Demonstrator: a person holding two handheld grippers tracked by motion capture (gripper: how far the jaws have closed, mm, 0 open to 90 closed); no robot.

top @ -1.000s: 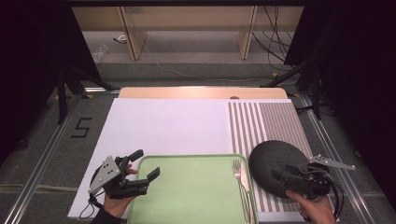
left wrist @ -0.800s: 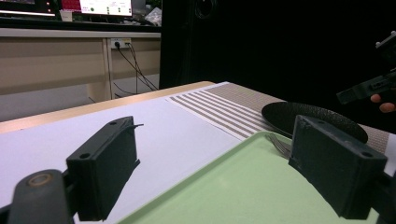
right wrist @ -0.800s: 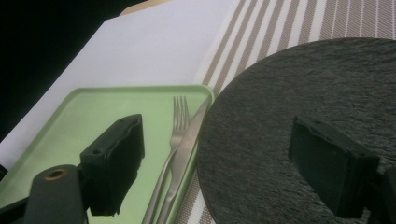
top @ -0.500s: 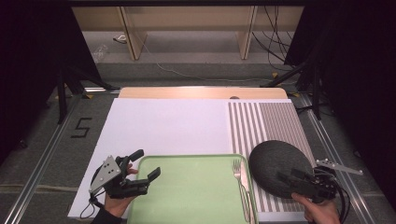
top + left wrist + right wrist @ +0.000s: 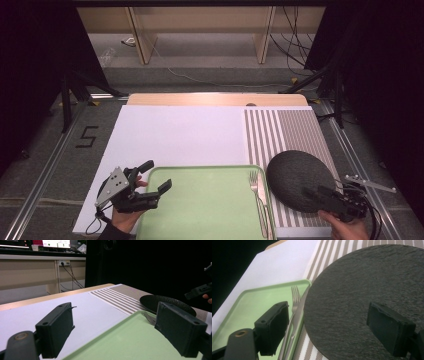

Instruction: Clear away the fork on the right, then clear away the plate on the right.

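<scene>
A round black slate plate [image 5: 299, 180] [image 5: 367, 285] lies on the striped placemat [image 5: 285, 130] at the right. My right gripper [image 5: 316, 194] [image 5: 330, 322] hovers over the plate's near edge, open, with nothing between its jaws. A pale green tray [image 5: 210, 200] [image 5: 125, 340] sits at the table's front, with a fork [image 5: 254, 181] [image 5: 295, 296] and a knife [image 5: 262, 210] [image 5: 297, 317] along its right rim. At the tray's left edge my left gripper [image 5: 156, 176] [image 5: 117, 327] stands open and empty, pointing across the tray toward the plate [image 5: 155, 302].
A white mat [image 5: 175, 135] covers the table's left and middle behind the tray. A wooden strip [image 5: 215, 99] runs along the far edge. Cables lie on the floor beyond. In the left gripper view the right gripper [image 5: 200, 290] shows at the far right.
The right gripper has drawn back slightly toward the near edge of the table. The plate, the tray and the left gripper have stayed put.
</scene>
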